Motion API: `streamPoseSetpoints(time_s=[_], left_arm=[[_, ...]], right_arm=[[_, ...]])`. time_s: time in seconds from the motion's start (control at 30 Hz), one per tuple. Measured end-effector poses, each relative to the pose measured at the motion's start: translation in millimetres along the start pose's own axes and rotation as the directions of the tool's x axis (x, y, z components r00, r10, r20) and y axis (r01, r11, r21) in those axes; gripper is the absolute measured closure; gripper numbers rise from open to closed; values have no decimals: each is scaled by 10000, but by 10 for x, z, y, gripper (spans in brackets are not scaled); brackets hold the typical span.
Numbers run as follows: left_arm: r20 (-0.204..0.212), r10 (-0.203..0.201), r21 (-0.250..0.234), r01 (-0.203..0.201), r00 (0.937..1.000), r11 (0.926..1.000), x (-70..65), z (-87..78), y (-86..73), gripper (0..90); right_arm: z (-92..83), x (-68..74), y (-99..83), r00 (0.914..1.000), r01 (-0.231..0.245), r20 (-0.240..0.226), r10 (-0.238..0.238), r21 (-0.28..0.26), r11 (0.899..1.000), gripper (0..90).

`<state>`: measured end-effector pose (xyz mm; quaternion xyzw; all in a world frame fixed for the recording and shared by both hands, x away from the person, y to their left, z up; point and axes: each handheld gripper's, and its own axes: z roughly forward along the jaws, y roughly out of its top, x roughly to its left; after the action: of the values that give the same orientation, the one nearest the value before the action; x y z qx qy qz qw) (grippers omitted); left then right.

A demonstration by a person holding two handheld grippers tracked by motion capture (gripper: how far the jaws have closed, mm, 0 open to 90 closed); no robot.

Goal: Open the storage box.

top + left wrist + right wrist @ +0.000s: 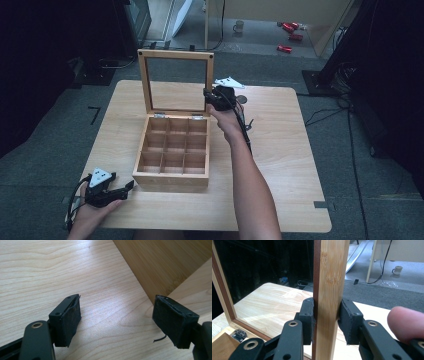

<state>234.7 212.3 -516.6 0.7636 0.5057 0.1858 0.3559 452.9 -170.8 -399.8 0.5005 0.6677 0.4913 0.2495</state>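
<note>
A wooden box [172,150] with several square compartments stands mid-table, its glass-paned lid [175,82] raised upright. My right gripper [209,100] is shut on the lid's right frame bar [329,297], one pad pressed on each face of it. My left gripper [129,186] rests on the table by the box's near left corner, open, with nothing between its pads [71,320]. Just past its right jaw, the box's side wall [162,262] runs across the left gripper view.
The light wooden table [280,165] has bare room to the right of the box. A grey three-cornered plate [229,82] and a small round thing lie behind the right hand. A mug [239,26] and red items [290,27] sit on the floor beyond.
</note>
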Motion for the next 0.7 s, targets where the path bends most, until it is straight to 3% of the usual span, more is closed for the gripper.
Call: streamPoseSetpoints(time_s=[0.13, 0.2, 0.4, 0.57, 0.7], left_arm=[[-8, -14, -21, 14, 10000, 10000, -3, 2, 0, 234], [-14, -9, -17, 9, 10000, 10000, -4, 2, 0, 234], [-37, 29, -5, -29, 10000, 10000, -6, 4, 1, 234], [-51, 48, -1, -48, 10000, 10000, -8, 4, 1, 234], [-59, 51, 1, -51, 10000, 10000, -9, 5, 1, 234]], right_arm=[[-11, 10, 2, 10000, 4, 65, -4, 17, 10000, 641], [-33, 20, 8, 9997, 67, 220, -69, 101, 9999, 526], [-171, -4, 12, 10000, -73, -42, 75, 365, 9993, 335], [-321, 5, -36, 9997, 221, -73, -217, 597, 9980, 203], [-455, -31, -104, 9997, 234, -49, -231, 672, 9975, 152]])
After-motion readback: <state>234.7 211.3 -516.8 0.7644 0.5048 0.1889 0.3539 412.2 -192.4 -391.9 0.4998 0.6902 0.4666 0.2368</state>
